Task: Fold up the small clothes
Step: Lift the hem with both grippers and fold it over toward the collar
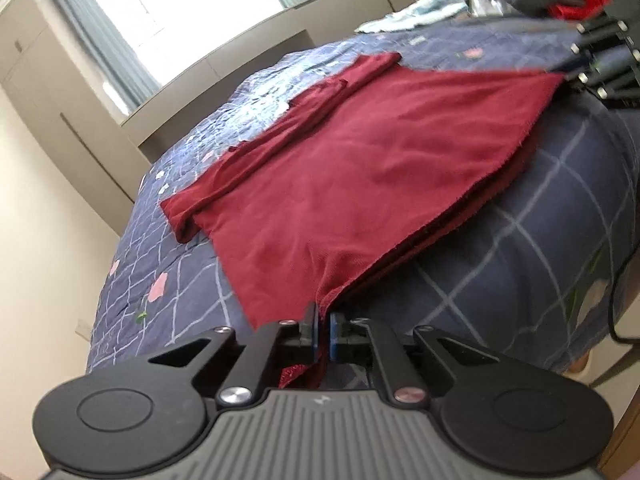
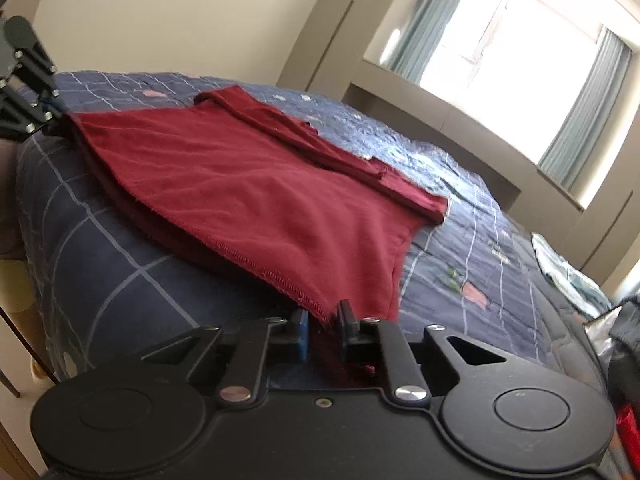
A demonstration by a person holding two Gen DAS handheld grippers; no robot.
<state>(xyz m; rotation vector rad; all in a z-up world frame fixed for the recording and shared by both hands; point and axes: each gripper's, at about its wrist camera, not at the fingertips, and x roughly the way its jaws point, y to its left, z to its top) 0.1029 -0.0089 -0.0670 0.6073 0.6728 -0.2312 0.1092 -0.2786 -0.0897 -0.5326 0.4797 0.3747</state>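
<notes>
A dark red long-sleeved garment (image 1: 360,168) lies spread on the bed, its sleeves folded across the far side. My left gripper (image 1: 323,326) is shut on one near hem corner, and the cloth rises slightly from the quilt there. My right gripper (image 2: 322,326) is shut on the other hem corner of the garment (image 2: 248,192). Each gripper shows in the other's view, the right one (image 1: 576,80) at the far right and the left one (image 2: 52,114) at the far left. The hem edge between them is lifted a little.
The bed carries a navy quilt (image 1: 520,240) with a pale grid and pink patches. A pale crumpled cloth (image 1: 416,14) and dark and red items (image 1: 576,4) lie at the far end. A window, curtains and wall cabinets stand behind. A black cable (image 1: 616,304) hangs at the right.
</notes>
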